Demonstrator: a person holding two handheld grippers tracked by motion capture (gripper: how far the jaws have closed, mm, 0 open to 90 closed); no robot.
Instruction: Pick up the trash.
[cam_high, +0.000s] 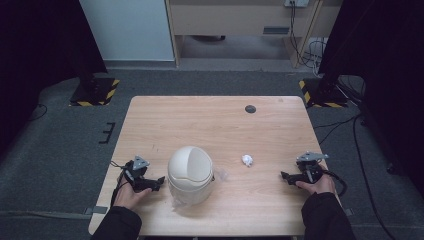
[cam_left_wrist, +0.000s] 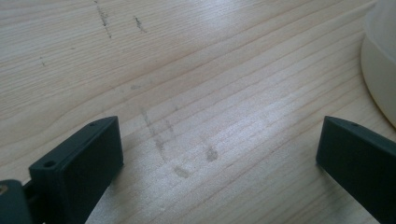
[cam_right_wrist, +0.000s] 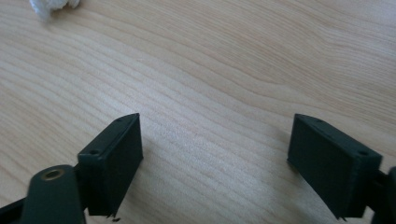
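Note:
A cream desktop bin with a domed swing lid (cam_high: 190, 174) stands near the table's front, left of centre, with a clear liner bag poking out at its base. Its pale wall (cam_left_wrist: 380, 70) shows at the right edge of the left gripper view. A small white paper ball (cam_high: 247, 160) lies to the bin's right, and its edge (cam_right_wrist: 51, 7) shows at the top left of the right gripper view. My left gripper (cam_high: 159, 181) rests on the table just left of the bin, open and empty. Near the right edge my right gripper (cam_high: 285, 176) lies open and empty, pointing toward the ball.
The wooden table (cam_high: 215, 125) has a dark round cable hole (cam_high: 250, 109) near its far edge. Grey carpet surrounds it, with black stands on hazard-striped bases (cam_high: 95, 92) at the far left and right, and cables on the floor at the right.

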